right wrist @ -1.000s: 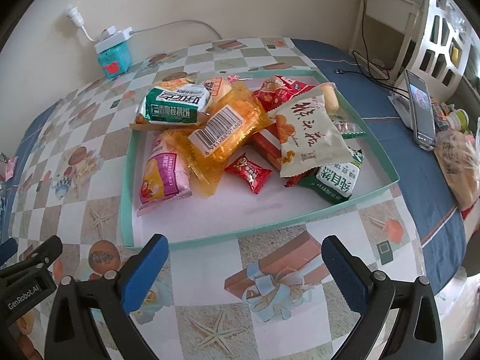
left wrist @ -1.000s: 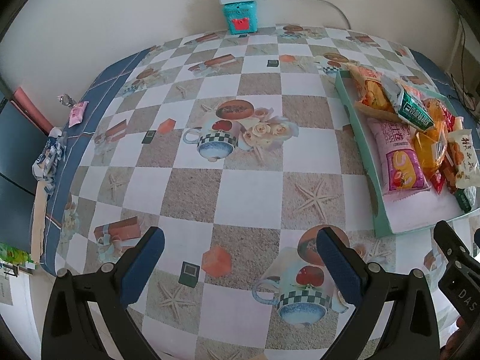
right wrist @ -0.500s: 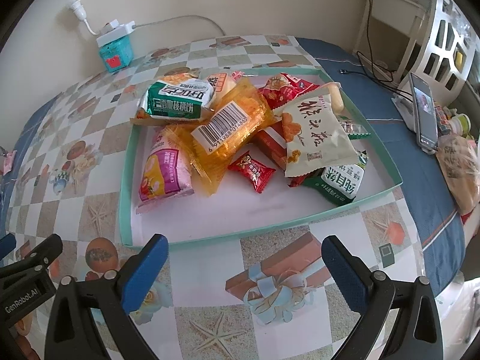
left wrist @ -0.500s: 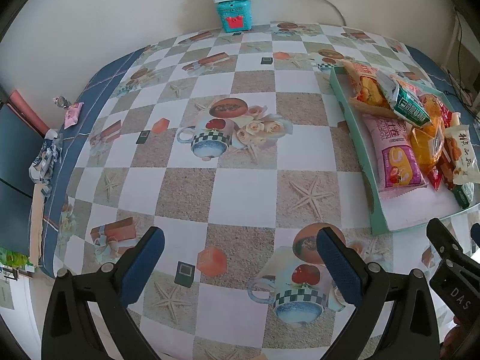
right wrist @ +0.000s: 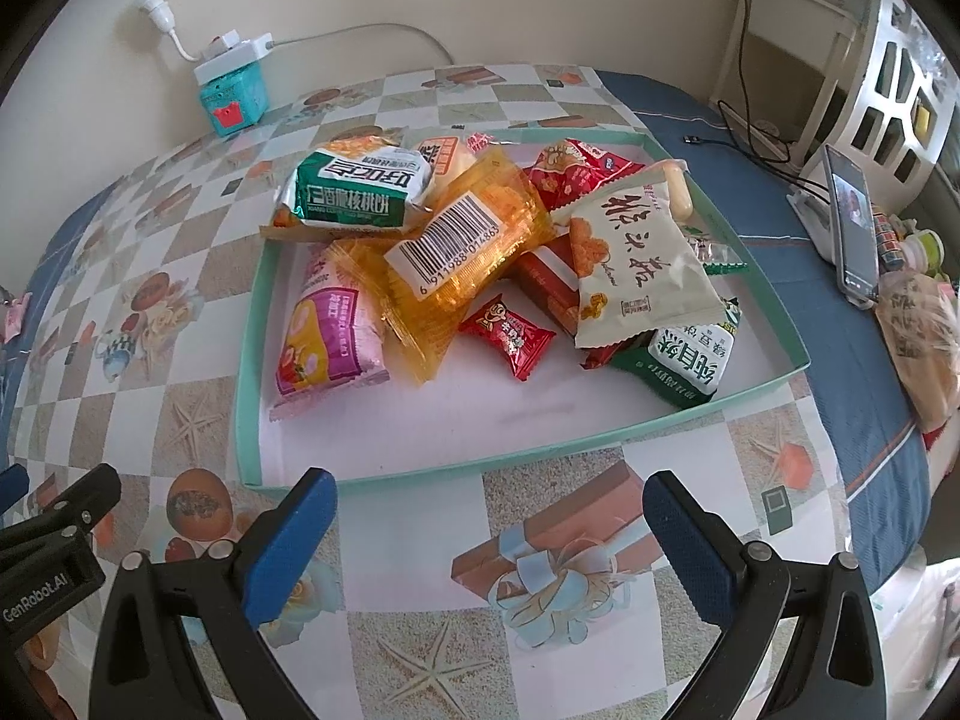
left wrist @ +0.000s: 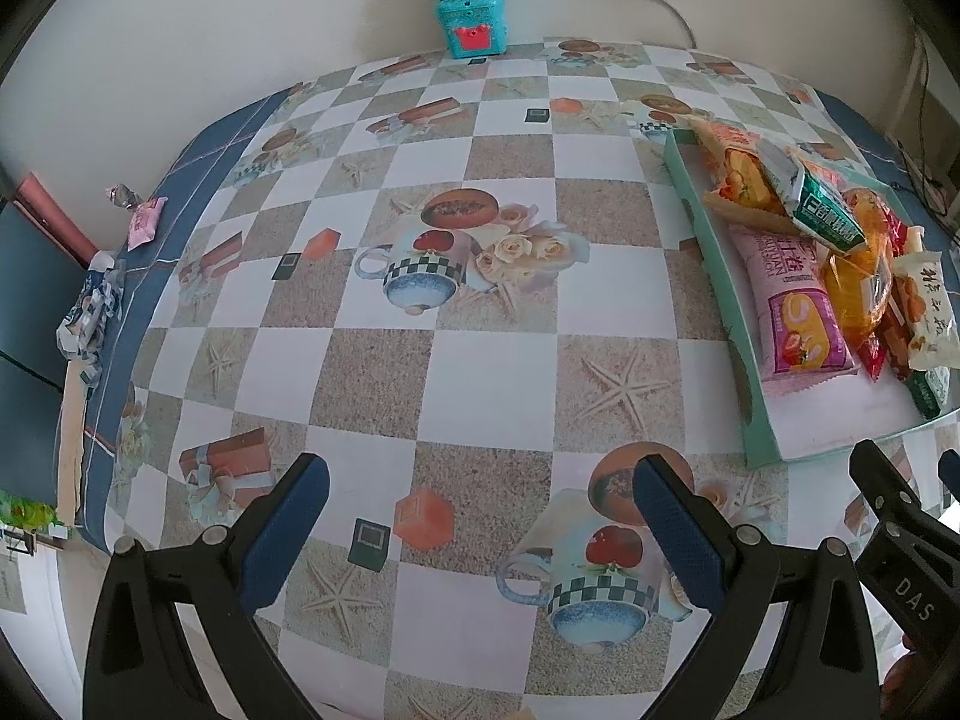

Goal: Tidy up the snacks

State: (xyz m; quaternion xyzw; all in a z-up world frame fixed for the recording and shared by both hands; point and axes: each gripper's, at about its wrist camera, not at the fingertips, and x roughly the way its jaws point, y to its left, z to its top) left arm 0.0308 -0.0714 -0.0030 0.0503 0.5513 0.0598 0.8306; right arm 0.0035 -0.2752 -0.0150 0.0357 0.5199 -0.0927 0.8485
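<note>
The snacks sit heaped in a shallow green tray (right wrist: pixel 774 312) on the checked tablecloth (left wrist: pixel 480 372), toward the right of the table: a green biscuit bag (right wrist: pixel 354 192) on top at the back, an orange packet (right wrist: pixel 462 246) with a barcode across the middle, a pink packet (right wrist: pixel 327 330) along the left wall, a cream packet (right wrist: pixel 636 270) to the right and a small red sweet (right wrist: pixel 507 333) lying free on the bare floor of the tray. They look light, soft and crinkly, probably slippery film with brittle contents, so a gentle pinch on a sealed end or a loose corner seems safest; the red sweet is the easiest to take alone. The right gripper (right wrist: pixel 486 525) hangs just before the tray's near wall, jaws wide and empty; the left gripper (left wrist: pixel 480 507) hangs over bare cloth well left of the tray, also wide and empty. Compared with a second ago both views have tipped slightly upward, so the tray and the teal box (left wrist: pixel 471 24) by the wall sit lower in view; no packet has shifted
</note>
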